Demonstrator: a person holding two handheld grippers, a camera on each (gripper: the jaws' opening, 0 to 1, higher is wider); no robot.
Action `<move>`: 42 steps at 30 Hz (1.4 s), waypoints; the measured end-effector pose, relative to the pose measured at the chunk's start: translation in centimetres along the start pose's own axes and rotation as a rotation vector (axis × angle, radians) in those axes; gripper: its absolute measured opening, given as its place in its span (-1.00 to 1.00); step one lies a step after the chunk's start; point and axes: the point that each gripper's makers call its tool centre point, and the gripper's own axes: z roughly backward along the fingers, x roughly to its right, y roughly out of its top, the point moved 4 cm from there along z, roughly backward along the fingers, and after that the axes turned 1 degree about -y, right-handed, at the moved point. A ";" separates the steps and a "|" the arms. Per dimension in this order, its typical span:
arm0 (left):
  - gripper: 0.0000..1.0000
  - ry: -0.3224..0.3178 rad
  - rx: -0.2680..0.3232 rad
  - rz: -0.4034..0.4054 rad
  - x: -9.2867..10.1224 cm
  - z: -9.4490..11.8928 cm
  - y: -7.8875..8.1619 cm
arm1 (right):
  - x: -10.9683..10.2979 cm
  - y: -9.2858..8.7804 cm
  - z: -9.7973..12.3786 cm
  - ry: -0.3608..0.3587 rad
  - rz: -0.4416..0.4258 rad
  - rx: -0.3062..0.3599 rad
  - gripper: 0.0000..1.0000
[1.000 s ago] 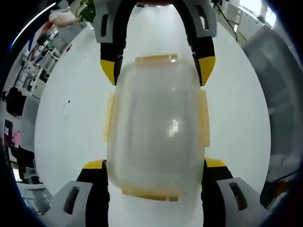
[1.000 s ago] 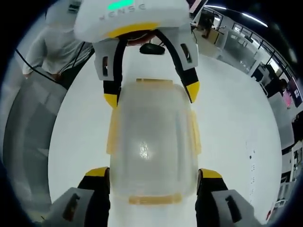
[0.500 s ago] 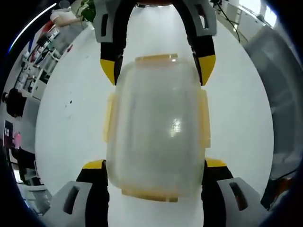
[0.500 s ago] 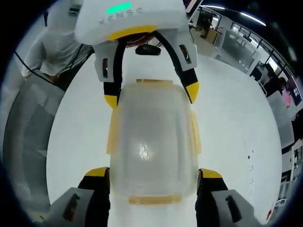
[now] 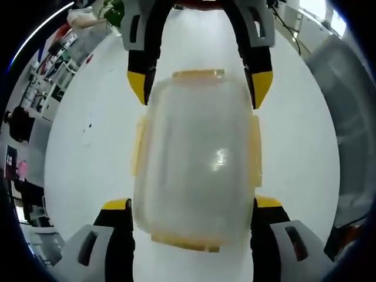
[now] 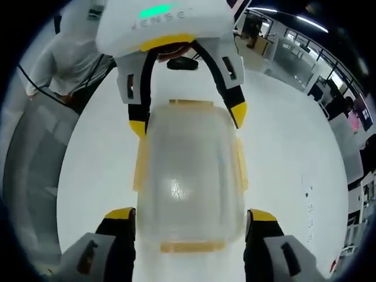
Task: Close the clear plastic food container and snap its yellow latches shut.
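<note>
Resting: the clear plastic food container (image 5: 197,170) is seen on a white table (image 5: 88,176), lid down.
Left gripper (image 5: 194,205): its yellow-tipped jaws are spread apart and set against the container's two long sides at 6 o'clock in the left gripper view.
Right gripper (image 6: 190,214): likewise spread, flanking the opposite end; it is seen at 12 o'clock in the left gripper view.
Yellow latches (image 5: 198,74): one at each edge is seen lying flat against the walls.
Person (image 6: 64,53): seen at 10 o'clock in the right gripper view.
</note>
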 end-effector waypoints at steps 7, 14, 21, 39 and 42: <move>0.71 0.024 0.025 0.051 -0.1 1.4 0.0 | 0.1 0.3 1.3 -0.033 -0.026 0.036 0.57; 0.75 0.064 0.066 0.137 0.1 2.5 -0.6 | -0.2 0.1 2.1 -0.062 -0.063 0.069 0.57; 0.76 0.097 0.106 0.214 0.6 3.7 -1.2 | -0.4 -0.3 3.1 -0.104 -0.115 0.102 0.56; 0.81 0.140 0.193 0.342 2.5 5.3 -1.8 | -2.7 -2.1 4.4 -0.153 -0.241 0.147 0.54; 0.81 0.145 0.205 0.354 2.8 5.5 -1.9 | -3.3 -2.3 4.7 -0.160 -0.253 0.156 0.53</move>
